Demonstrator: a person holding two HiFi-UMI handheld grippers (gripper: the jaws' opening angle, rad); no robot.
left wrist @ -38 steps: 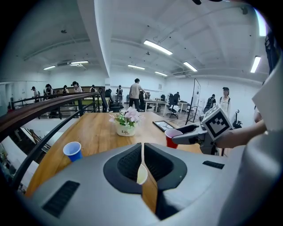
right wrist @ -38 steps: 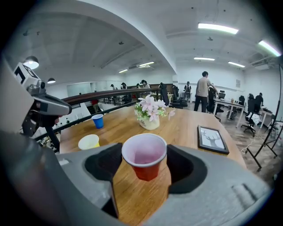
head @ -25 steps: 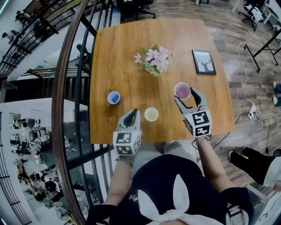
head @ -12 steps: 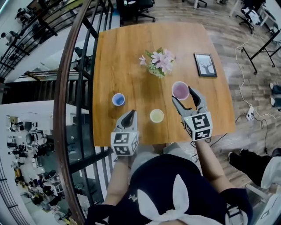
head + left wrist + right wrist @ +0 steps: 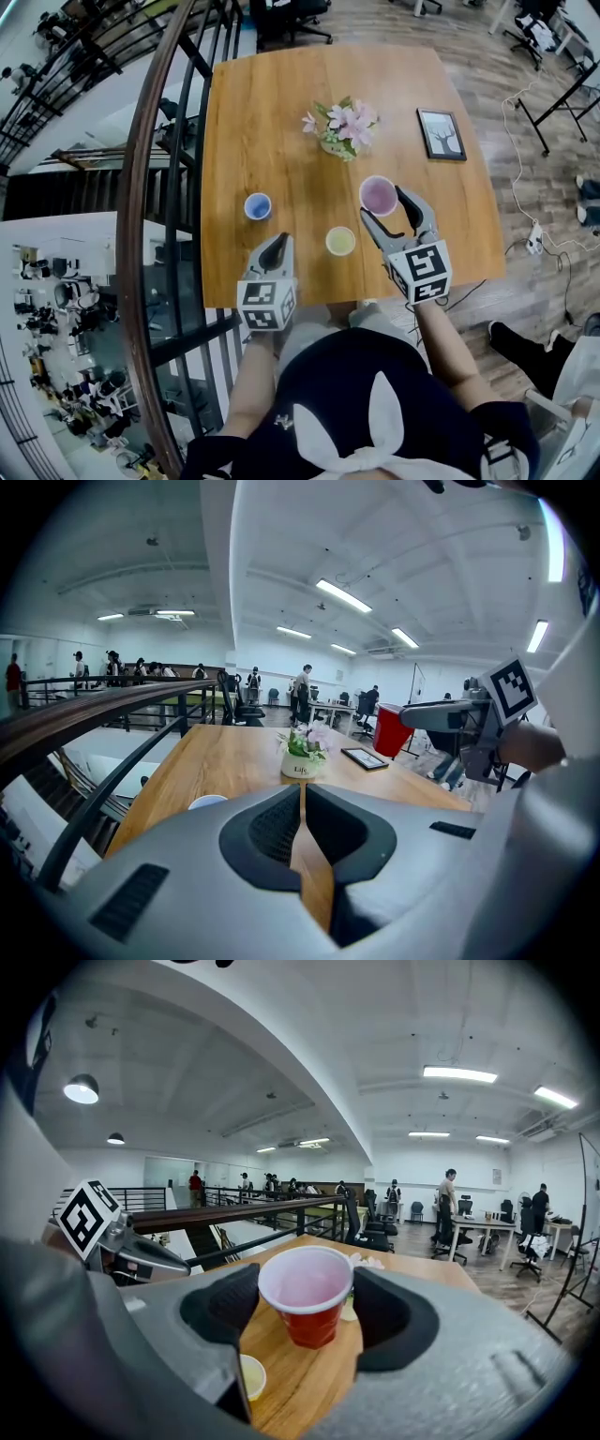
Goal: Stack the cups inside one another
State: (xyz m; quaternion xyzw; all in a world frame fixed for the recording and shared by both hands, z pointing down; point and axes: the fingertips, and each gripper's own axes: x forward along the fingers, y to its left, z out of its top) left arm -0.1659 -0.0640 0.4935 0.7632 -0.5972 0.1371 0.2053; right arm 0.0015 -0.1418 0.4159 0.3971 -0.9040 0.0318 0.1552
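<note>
Red cup pinched in the right gripper's jaws over a wooden worktop, with two smaller cups standing near the front edge.

The right gripper [image 5: 382,206] has its jaws closed on the sides of the red cup [image 5: 307,1302], which is mouth up, just beyond and to the right of the yellow cup [image 5: 340,241]. The left gripper [image 5: 278,246] is to the left of the yellow cup, its jaws pressed together with nothing between them. The blue cup [image 5: 258,206] stands further left of the yellow cup and well apart from it. The yellow cup sits close to the front edge of the worktop [image 5: 272,112]. Beyond the yellow cup is bare wood up to a flower pot [image 5: 339,127], and a picture frame [image 5: 441,134] lies far to the right. A railing [image 5: 155,187] runs along the left edge.
</note>
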